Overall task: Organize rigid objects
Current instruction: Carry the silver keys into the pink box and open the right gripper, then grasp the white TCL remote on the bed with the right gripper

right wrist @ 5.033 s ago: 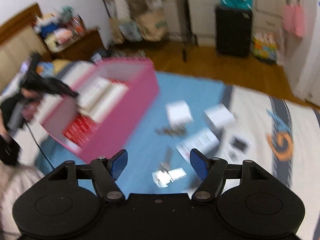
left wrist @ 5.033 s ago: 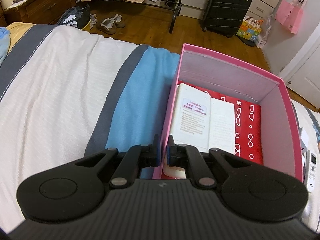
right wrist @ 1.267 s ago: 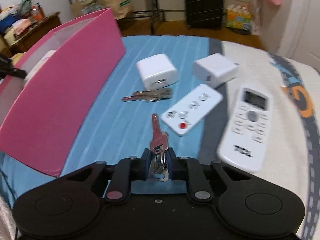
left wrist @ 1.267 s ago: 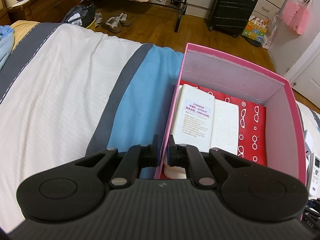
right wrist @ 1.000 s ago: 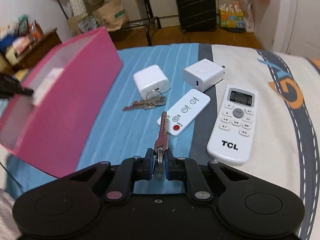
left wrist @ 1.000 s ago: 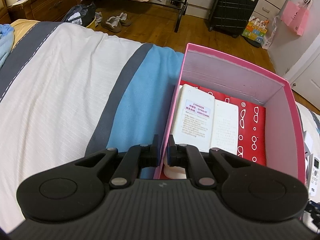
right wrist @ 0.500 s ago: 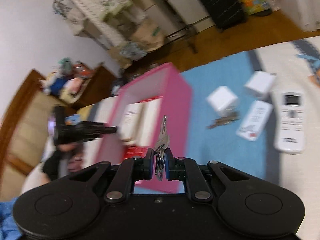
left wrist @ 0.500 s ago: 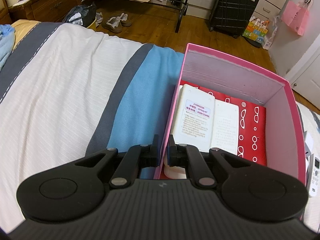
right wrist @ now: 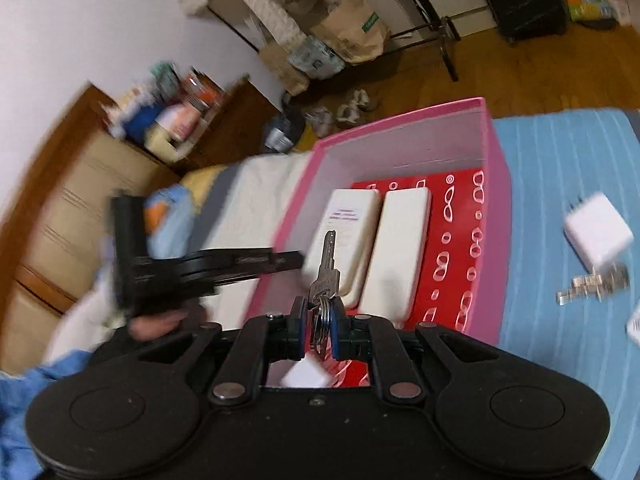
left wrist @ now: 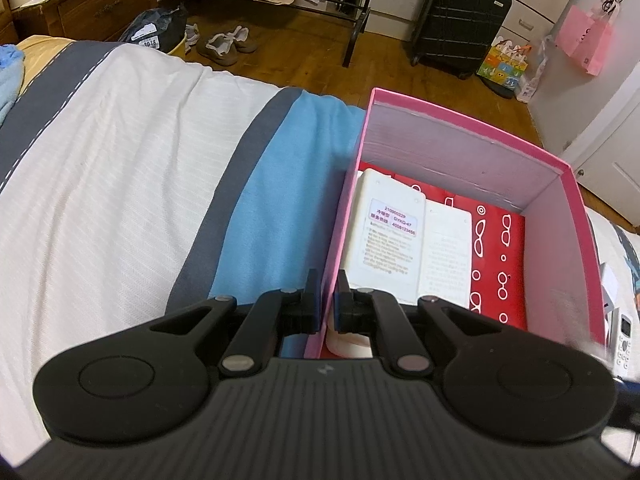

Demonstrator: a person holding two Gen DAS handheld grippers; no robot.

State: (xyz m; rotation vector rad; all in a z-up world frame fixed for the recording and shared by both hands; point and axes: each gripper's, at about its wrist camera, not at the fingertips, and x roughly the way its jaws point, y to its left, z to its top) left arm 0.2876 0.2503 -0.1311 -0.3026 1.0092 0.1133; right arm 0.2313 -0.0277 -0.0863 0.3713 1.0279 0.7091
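Note:
A pink box (left wrist: 472, 128) with a red patterned floor lies on the bed and holds two white remotes (left wrist: 392, 232) side by side. My left gripper (left wrist: 328, 298) is shut on the box's left wall near its front corner. My right gripper (right wrist: 320, 320) is shut on a bunch of keys (right wrist: 326, 268), one key pointing up and forward. It hangs over the near end of the pink box (right wrist: 400, 120), above the remotes (right wrist: 400, 248). A small white cube (right wrist: 304, 374) lies on the box floor below it. The left gripper (right wrist: 298, 261) shows from the side, held by a hand.
On the blue part of the bedspread, right of the box, lie a white charger cube (right wrist: 598, 228) and another set of keys (right wrist: 592, 284). A white TCL remote (left wrist: 624, 336) peeks in beside the box. The wooden floor, a suitcase (left wrist: 460, 20) and a rack are beyond the bed.
My right gripper has swung left and upward with the keys, from over the loose items on the bed to above the pink box. The left gripper has kept its hold on the box wall.

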